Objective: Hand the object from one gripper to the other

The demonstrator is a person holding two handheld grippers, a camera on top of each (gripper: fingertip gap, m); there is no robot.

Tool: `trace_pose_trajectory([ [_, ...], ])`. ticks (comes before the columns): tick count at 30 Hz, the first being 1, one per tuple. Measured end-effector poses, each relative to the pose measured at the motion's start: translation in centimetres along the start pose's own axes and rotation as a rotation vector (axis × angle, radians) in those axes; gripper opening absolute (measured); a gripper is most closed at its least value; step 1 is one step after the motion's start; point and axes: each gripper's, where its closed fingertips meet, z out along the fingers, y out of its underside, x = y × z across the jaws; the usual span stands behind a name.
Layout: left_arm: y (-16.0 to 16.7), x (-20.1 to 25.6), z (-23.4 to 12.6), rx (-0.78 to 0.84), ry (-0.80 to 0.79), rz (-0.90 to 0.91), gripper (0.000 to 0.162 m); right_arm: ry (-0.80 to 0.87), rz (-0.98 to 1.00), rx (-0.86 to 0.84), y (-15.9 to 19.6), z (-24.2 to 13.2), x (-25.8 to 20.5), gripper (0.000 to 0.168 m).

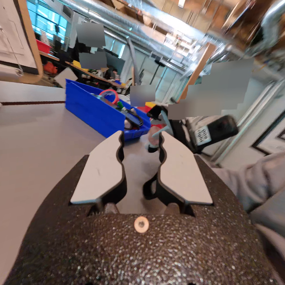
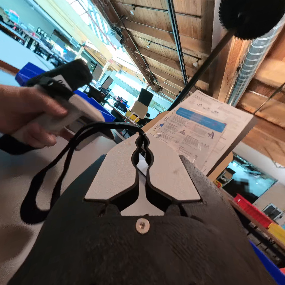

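A wide grey tabletop fills the near and left part of the left wrist view. On its far side stands a long blue plastic bin, holding a red roll of tape and other small items too jumbled to tell apart. Far right in the right wrist view, a tilted white board covered with printed sheets leans up toward the wooden ceiling.

The left gripper, with pale flat finger plates edged in black, is parted by a clear gap with nothing between its tips; only tabletop shows through. Beyond it to the right, the other gripper and the bare hand holding it appear, blurred.

The right gripper is pinched nearly closed at its tips on a thin black strap loop. From the tips the strap arcs left and hangs down in a long loop near the left side of the gripper body. On the left of that view, a hand grips the white handle of the left gripper, above the table and apart from the strap's hanging end.
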Motion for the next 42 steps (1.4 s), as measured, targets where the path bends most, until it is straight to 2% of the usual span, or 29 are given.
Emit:
trace_pose_trajectory([
  [4,-0.4,2.5,-0.2,0.005,0.254,-0.254,0.032,-0.095,-0.092,-0.001,-0.2,0.4,-2.5,0.002],
  [6,0.3,3.4,0.0,-0.046,0.318,-0.302,0.032,-0.127,-0.114,0.015,-0.6,0.4,-3.5,0.002],
  [10,2.2,4.3,0.5,-0.152,0.326,-0.253,0.035,-0.173,-0.097,0.034,-1.1,0.5,-4.5,0.002],
  [15,2.4,3.8,0.5,-0.172,0.299,-0.266,0.037,-0.158,-0.095,0.043,-1.3,0.4,-4.2,0.002],
  [17,2.7,3.5,0.6,-0.189,0.270,-0.254,0.046,-0.147,-0.107,0.050,-1.4,0.4,-4.0,0.002],
  [26,3.3,3.8,0.7,-0.224,0.278,-0.248,0.046,-0.146,-0.073,0.050,-1.3,0.4,-3.9,0.003],
  [29,3.0,4.6,0.5,-0.208,0.339,-0.247,0.028,-0.145,-0.071,0.038,-1.1,0.5,-3.9,0.003],
  [31,2.7,5.0,0.4,-0.192,0.365,-0.215,0.007,-0.142,-0.047,0.015,-0.7,0.6,-3.8,0.003],
  [34,2.3,4.7,0.4,-0.171,0.321,-0.106,0.003,-0.134,0.067,0.014,-0.5,0.6,-3.5,0.009],
  [38,-1.0,4.4,-0.2,0.041,0.239,0.077,0.003,-0.257,0.466,0.009,-0.4,0.8,-4.0,0.046],
  [40,-2.5,4.5,-0.8,0.148,0.201,0.189,0.004,-0.361,0.639,-0.002,-0.5,0.9,-5.0,0.050],
  [42,-3.2,5.1,-1.1,0.202,0.205,0.261,0.004,-0.423,0.716,-0.034,-0.3,0.9,-6.1,0.055],
])
